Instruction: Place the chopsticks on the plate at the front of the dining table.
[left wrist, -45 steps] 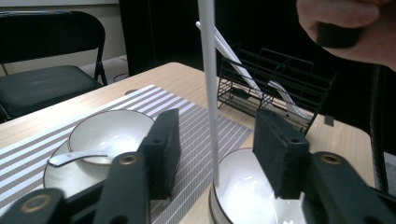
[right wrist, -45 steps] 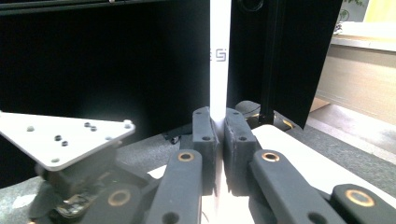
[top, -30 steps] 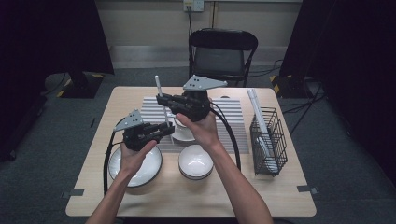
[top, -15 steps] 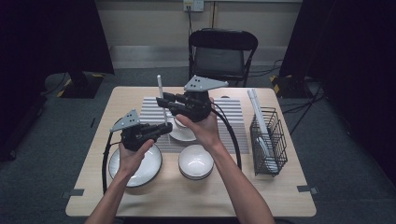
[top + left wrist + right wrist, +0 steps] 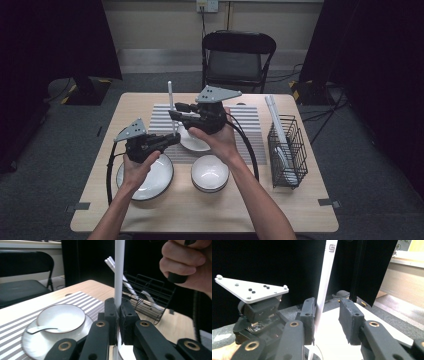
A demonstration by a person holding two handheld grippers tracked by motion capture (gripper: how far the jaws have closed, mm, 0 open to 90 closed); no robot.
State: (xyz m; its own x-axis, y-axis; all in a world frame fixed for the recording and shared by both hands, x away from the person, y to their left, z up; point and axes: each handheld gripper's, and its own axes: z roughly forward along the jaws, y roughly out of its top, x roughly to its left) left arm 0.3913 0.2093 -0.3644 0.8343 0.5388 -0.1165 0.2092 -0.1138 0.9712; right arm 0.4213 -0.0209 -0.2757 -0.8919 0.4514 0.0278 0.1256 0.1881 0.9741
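Two claws share one white stick above the counter [image 5: 300, 200]; your items run left to right as follows.

1. Large white plate [image 5: 155, 182]: flat on the counter at the left, under your left hand [image 5: 137, 167].
2. Your left claw [image 5: 172, 139]: jaws shut tight on the white stick [image 5: 170, 100]. In the left gripper view the stick [image 5: 119, 272] rises upright from between the pressed pads.
3. White stick: held upright over the striped mat [image 5: 250, 122], above the counter and touching nothing on it. In the right gripper view it [image 5: 324, 282] leans against one pad.
4. Your right claw [image 5: 175, 111]: higher on the same stick, jaws partly apart and just lately opening. One pad touches the stick; the other stands clear, so no squeeze.
5. Saucer with small bowl and spoon [image 5: 40, 329]: on the striped mat below the claws; the spoon lies on the saucer's rim beside the bowl.
6. White bowl [image 5: 210, 172]: on the counter just right of the large plate, near your right forearm.
7. Black wire basket [image 5: 295, 165]: at the counter's right edge, holding more white sticks that lean out past its top.
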